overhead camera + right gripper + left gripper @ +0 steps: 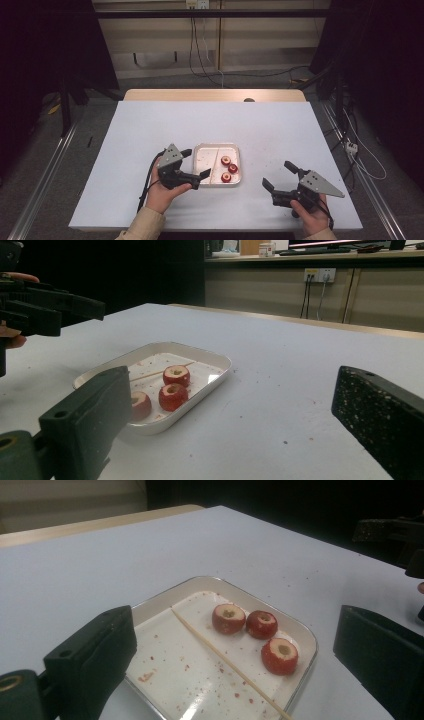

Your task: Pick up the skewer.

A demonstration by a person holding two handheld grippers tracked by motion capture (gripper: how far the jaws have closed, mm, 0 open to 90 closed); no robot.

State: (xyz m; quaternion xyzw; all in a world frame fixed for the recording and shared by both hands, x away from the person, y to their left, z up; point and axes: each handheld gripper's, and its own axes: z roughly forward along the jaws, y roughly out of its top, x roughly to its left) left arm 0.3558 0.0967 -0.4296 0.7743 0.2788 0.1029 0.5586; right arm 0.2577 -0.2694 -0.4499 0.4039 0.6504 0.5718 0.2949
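Nothing was really underway. The left gripper (193, 163) hung with its fingers spread wide and empty at the left edge of the tray (200, 150). In the tray, just ahead of those fingers, lay a skewer (220, 655) and three cored red fruits (261, 624) (none threaded). The right gripper (278, 175) sat on the counter (150, 125), fingers wide too, well apart from the tray. So picking up the skewer and threading the fruit all looked left to do.

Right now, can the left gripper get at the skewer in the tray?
Probably yes. The left gripper sits open at the tray's left edge, and the skewer lies bare on the tray floor beside the three red fruits, nothing over it. It lies flat, so pinching may be fiddly.
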